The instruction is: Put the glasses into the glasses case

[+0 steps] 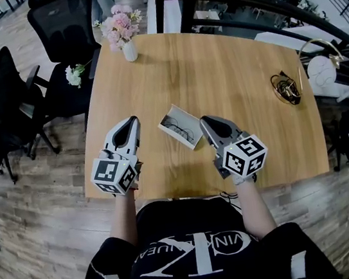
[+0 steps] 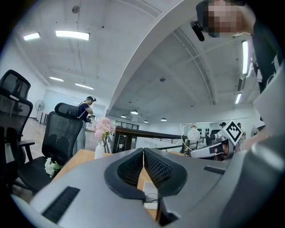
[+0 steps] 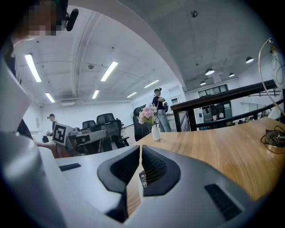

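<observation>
An open white glasses case [image 1: 170, 121] lies on the wooden table [image 1: 215, 64] near its front edge, with dark-rimmed glasses [image 1: 184, 131] lying inside it. My left gripper [image 1: 134, 119] is just left of the case, shut and empty. Just right of the case is my right gripper [image 1: 204, 120], also shut with nothing in it. In the left gripper view the jaws meet at the tips [image 2: 143, 151], and the case [image 2: 150, 192] shows below them. The right gripper view has its jaws [image 3: 140, 148] touching over bare wood.
A white vase of pink flowers [image 1: 122, 31] stands at the table's far left, and a small white bunch [image 1: 74, 74] lies off its left edge. A gold wire object [image 1: 286, 88] sits at the right. Black office chairs [image 1: 60, 29] stand to the left, a railing behind.
</observation>
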Motion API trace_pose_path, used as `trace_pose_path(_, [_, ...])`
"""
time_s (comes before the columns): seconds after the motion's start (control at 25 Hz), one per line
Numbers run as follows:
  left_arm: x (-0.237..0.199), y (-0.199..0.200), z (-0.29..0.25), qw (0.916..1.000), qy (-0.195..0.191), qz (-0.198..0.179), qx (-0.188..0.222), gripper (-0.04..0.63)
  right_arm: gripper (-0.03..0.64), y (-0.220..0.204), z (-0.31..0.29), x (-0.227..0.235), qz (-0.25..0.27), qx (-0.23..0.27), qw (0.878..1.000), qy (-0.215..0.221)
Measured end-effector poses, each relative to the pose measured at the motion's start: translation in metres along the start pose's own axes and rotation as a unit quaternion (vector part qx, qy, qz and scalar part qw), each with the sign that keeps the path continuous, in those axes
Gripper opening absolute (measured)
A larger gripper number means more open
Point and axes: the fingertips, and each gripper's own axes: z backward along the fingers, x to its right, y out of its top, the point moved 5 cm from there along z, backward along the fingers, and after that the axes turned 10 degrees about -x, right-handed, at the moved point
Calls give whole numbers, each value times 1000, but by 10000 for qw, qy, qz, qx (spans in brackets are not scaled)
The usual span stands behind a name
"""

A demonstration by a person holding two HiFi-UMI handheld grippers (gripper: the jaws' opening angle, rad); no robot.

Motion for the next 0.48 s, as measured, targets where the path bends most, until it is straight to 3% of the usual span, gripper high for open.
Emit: trace_pose_path(0.48, [1, 1, 0, 10000, -11, 15, 20, 23, 34, -1, 1, 1, -60, 23, 10000, 6])
